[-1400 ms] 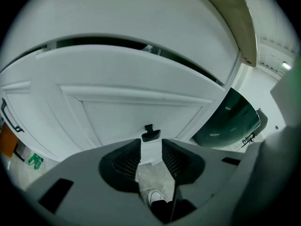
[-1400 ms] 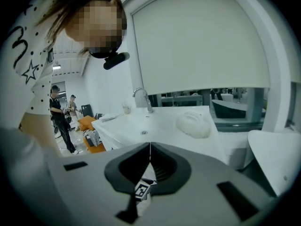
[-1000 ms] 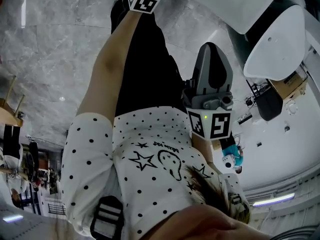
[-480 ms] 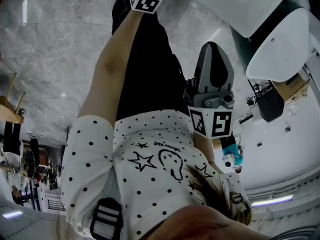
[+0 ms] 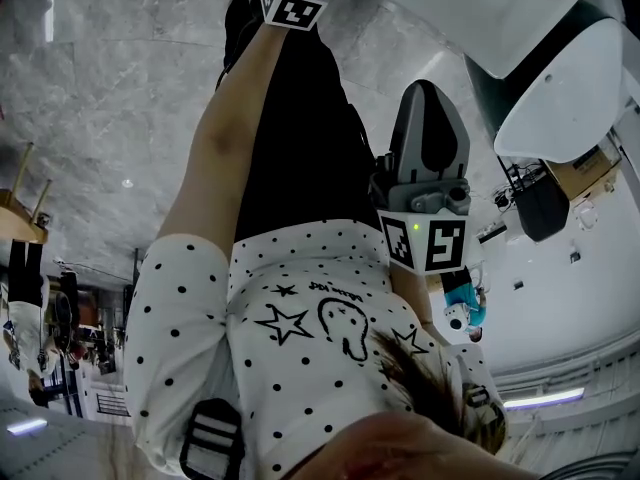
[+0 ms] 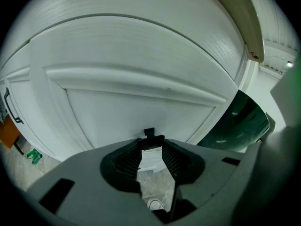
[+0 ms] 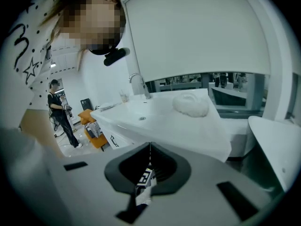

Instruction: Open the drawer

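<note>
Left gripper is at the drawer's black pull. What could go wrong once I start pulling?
1. The small black pull is held only at the very tips of the left gripper, so a hard or angled tug may slip it free.
2. The white drawer front is very close, and a slip could knock the gripper against it.
3. The right gripper is shut, empty and aimed elsewhere, so it steadies nothing.

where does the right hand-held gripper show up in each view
Head view: right of centre, the right hand-held gripper points up the picture, its marker cube toward the person.
Left gripper view: not in it; the white drawer front fills the picture.
Right gripper view: bottom centre, its own jaws closed together.
Shared landmark: the dotted star-print shirt, seen in the head and right gripper views only.
</note>
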Demonstrator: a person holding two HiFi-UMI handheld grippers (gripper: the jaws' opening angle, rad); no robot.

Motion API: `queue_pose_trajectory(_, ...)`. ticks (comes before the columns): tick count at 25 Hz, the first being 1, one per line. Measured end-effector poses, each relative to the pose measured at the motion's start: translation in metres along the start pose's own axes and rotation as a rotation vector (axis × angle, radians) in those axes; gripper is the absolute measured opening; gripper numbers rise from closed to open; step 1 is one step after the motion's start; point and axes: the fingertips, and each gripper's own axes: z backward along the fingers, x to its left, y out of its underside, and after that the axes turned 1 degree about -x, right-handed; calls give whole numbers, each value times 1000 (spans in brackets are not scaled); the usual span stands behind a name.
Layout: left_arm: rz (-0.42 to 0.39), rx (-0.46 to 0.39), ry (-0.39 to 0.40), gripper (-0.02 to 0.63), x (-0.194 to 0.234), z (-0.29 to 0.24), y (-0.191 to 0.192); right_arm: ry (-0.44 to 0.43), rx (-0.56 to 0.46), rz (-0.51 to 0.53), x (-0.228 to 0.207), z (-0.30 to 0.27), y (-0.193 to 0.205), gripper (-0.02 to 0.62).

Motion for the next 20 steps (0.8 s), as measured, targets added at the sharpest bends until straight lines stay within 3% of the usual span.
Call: queue_pose_trajectory(20, 24, 33, -6, 136, -20, 34, 36, -12, 17, -2, 0, 5, 10, 14)
